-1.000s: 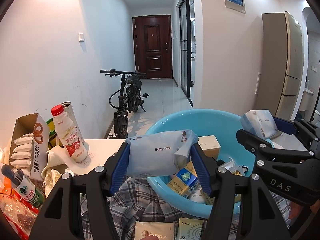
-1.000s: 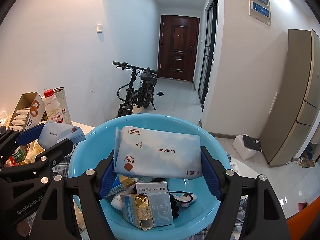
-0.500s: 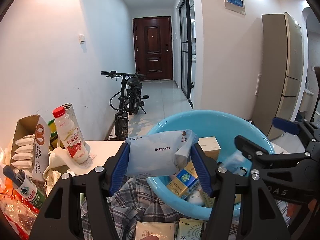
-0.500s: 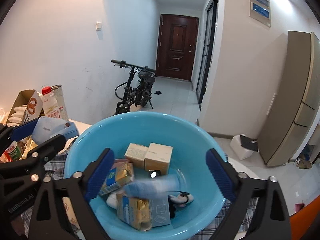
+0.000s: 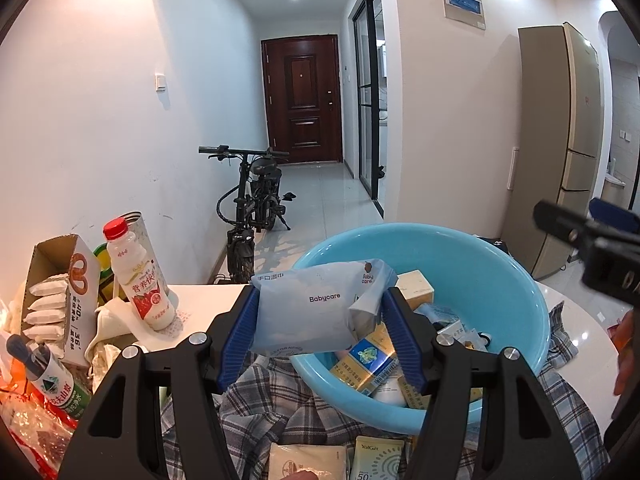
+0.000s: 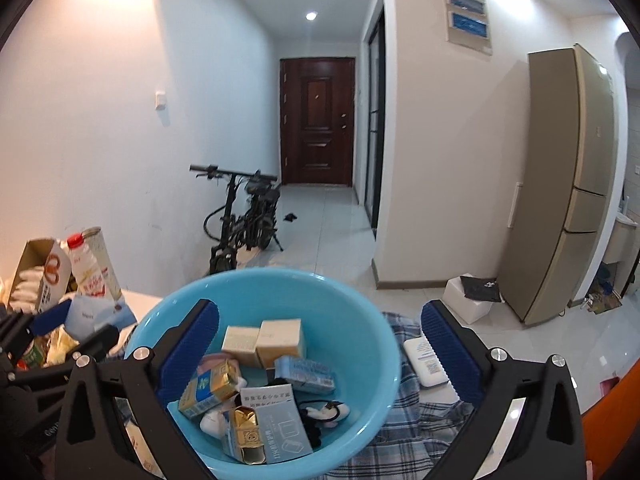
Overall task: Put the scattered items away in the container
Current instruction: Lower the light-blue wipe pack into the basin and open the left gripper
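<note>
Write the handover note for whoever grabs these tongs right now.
Left tongs: shut on the Babycare wipes pack, held just short of the blue basin's near rim.
Right tongs: open, holding nothing, above the basin.
Done: boxes, cartons and a wipes pack already lie in the basin.
Left: drop the held pack in. Then collect the white pack on the plaid cloth right of the basin and the two sachets on the cloth in front. The milk bottle and snack box stand to the left.

white walls | brown door (image 5: 303,98) | tiled floor (image 5: 320,204) | fridge (image 6: 564,184)
</note>
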{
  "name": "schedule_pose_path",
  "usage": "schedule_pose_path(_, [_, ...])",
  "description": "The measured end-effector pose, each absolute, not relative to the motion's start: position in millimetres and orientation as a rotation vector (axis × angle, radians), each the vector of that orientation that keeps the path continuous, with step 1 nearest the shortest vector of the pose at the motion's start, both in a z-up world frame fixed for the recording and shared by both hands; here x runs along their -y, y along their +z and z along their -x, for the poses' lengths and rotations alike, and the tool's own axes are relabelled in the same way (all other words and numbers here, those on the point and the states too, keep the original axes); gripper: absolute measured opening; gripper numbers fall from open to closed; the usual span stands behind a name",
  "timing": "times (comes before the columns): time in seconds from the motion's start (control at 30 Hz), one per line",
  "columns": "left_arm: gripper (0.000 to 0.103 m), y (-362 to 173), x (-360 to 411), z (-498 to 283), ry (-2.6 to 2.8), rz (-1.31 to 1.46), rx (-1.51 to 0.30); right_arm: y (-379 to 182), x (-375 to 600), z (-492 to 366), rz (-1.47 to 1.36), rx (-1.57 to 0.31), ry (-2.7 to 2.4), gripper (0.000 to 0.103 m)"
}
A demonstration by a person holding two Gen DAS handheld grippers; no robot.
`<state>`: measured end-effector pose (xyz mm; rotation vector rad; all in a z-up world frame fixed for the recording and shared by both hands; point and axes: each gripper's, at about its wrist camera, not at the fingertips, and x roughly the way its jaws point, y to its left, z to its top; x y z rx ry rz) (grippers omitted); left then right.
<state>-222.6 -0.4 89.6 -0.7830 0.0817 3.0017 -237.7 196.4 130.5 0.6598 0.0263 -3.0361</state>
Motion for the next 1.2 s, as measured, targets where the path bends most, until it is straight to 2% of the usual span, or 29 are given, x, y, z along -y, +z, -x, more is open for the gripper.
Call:
schedule_pose_path(0.23, [0.062, 84.9, -4.4, 225.0, 2.967, 0.798, -0.078, 148.3, -209.2, 223.4, -0.568, 0.042, -3.063, 0.103])
schedule_pose_path(0.5, [0.062, 71.1, -17.9, 230.1, 2.909, 0.824, -0.075, 160.1, -203.6, 208.0, -0.493, 0.019, -3.076, 0.103])
schedule_pose_path(1.2, [0.062, 75.0, -17.2, 224.8, 2.926, 0.811, -0.069, 186.8, -193.7, 167.9, -0.318, 0.012, -3.035, 0.103])
